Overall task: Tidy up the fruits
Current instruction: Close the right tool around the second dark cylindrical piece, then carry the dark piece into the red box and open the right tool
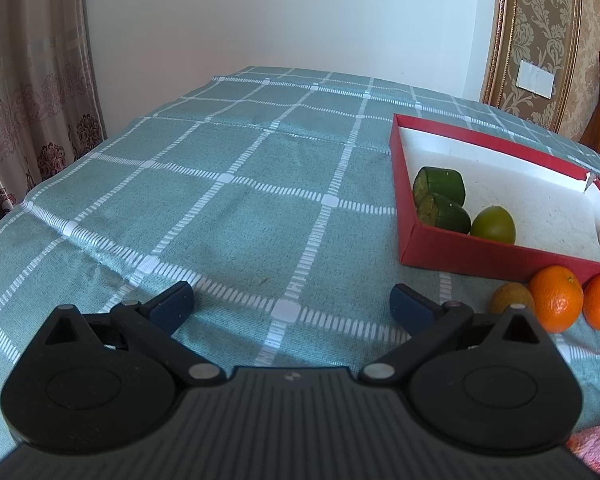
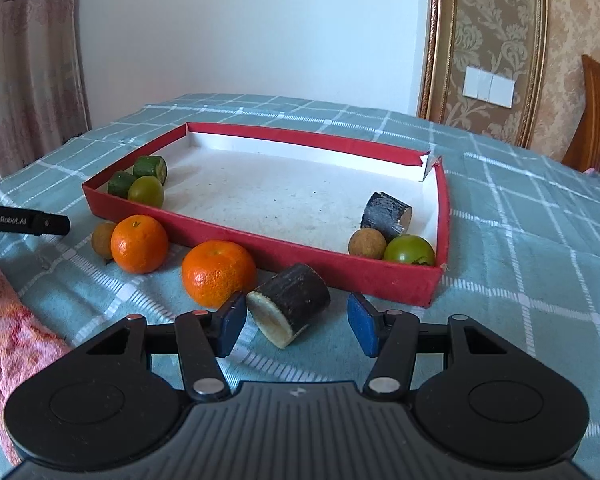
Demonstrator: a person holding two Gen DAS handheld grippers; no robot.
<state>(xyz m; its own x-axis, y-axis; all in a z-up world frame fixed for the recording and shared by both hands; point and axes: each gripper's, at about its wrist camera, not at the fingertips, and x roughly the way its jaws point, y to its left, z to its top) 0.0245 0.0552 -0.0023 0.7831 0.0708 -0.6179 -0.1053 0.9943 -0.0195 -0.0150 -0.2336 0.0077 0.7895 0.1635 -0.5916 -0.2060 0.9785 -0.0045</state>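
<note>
Right gripper [image 2: 296, 322] half open around dark cane piece [image 2: 290, 304] lying on tablecloth [image 2: 520, 248] just near of red tray [image 2: 260, 240], left pad touching, right pad apart; left gripper [image 1: 292, 306] wide open, empty, over bare cloth.

Two oranges [image 2: 139, 243], two dark cane pieces [image 2: 290, 304], two longans [image 2: 366, 243]

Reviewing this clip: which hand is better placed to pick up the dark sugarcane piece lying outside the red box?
Right. The right gripper already has the dark sugarcane piece between its open pads, just in front of the red box. The left gripper hangs open over bare tablecloth, with nothing between its pads.
</note>
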